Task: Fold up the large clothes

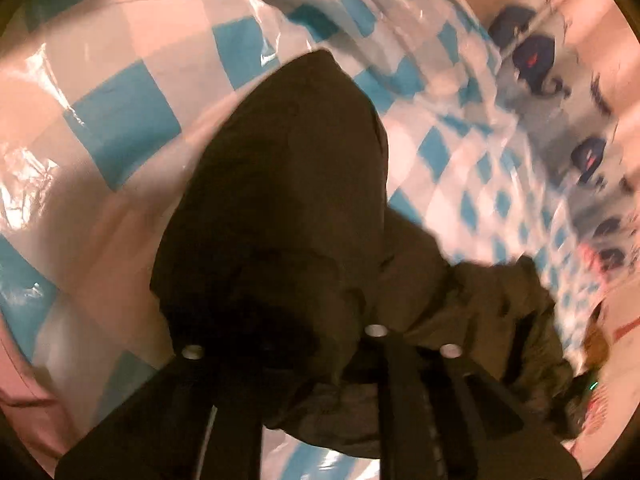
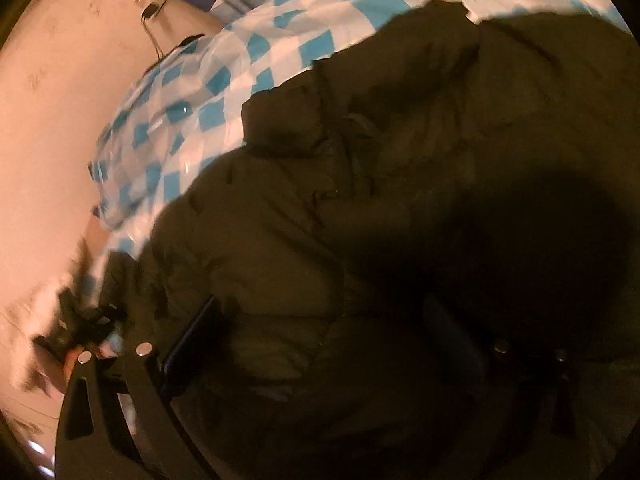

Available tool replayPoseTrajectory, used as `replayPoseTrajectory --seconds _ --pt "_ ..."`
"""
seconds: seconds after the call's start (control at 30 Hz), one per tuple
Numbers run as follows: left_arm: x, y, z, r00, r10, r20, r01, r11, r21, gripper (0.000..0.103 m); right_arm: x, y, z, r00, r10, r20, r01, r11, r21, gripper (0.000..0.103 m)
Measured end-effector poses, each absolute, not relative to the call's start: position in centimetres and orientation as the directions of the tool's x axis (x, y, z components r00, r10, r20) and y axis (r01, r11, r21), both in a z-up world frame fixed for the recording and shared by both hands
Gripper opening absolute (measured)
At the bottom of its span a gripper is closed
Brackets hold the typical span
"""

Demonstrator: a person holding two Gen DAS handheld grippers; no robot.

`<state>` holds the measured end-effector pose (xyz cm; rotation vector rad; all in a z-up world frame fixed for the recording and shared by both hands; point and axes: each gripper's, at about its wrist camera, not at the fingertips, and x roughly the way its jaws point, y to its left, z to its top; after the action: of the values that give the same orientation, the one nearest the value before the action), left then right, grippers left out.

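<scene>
A dark olive padded jacket (image 1: 280,208) lies on a blue-and-white checked cover (image 1: 120,120). In the left wrist view a rounded part of it bulges up over my left gripper (image 1: 320,360), which is shut on a fold of the fabric at its near edge. The right wrist view shows the jacket (image 2: 400,160) filling most of the frame. My right gripper (image 2: 320,340) stands open over it, its pads (image 2: 192,340) far apart with padded fabric bulging between them. A blurred black gripper and a hand (image 2: 80,332) show at the jacket's left edge.
The checked cover (image 2: 180,112) is glossy and wrinkled. Beyond it lies light bedding printed with dark blue shapes (image 1: 532,60). A pale pink surface (image 2: 52,140) runs along the cover's left side, with a small cable (image 2: 152,12) near its far end.
</scene>
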<state>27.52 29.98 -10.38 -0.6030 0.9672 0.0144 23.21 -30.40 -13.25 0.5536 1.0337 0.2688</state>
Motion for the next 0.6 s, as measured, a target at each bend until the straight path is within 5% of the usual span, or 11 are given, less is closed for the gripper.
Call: replayPoseTrajectory --seconds 0.23,0.43,0.47,0.53,0.6 --pt "24.3 25.1 -2.0 0.68 -0.483 -0.552 -0.012 0.746 -0.666 0.006 22.8 -30.2 -12.5 0.502 0.529 -0.684 0.025 0.782 0.623 0.097" --pt "21.6 12.7 4.8 0.575 -0.697 -0.428 0.271 0.656 -0.705 0.006 20.0 -31.2 -9.7 0.456 0.864 -0.215 -0.132 0.304 0.943 0.097" --pt "21.3 11.3 5.0 0.565 -0.706 -0.427 0.288 0.654 -0.7 0.006 19.5 -31.5 -8.9 0.468 0.86 -0.203 -0.14 0.299 0.944 0.097" --pt "20.7 7.1 5.0 0.535 -0.721 -0.441 0.325 0.657 -0.68 0.006 18.5 -32.1 -6.8 0.534 0.77 -0.348 -0.124 0.478 0.87 0.097" --pt "20.5 3.6 4.2 0.524 -0.7 -0.485 0.326 0.691 -0.645 0.006 17.2 -34.0 -5.1 0.654 0.479 -0.586 0.027 0.759 0.651 0.097"
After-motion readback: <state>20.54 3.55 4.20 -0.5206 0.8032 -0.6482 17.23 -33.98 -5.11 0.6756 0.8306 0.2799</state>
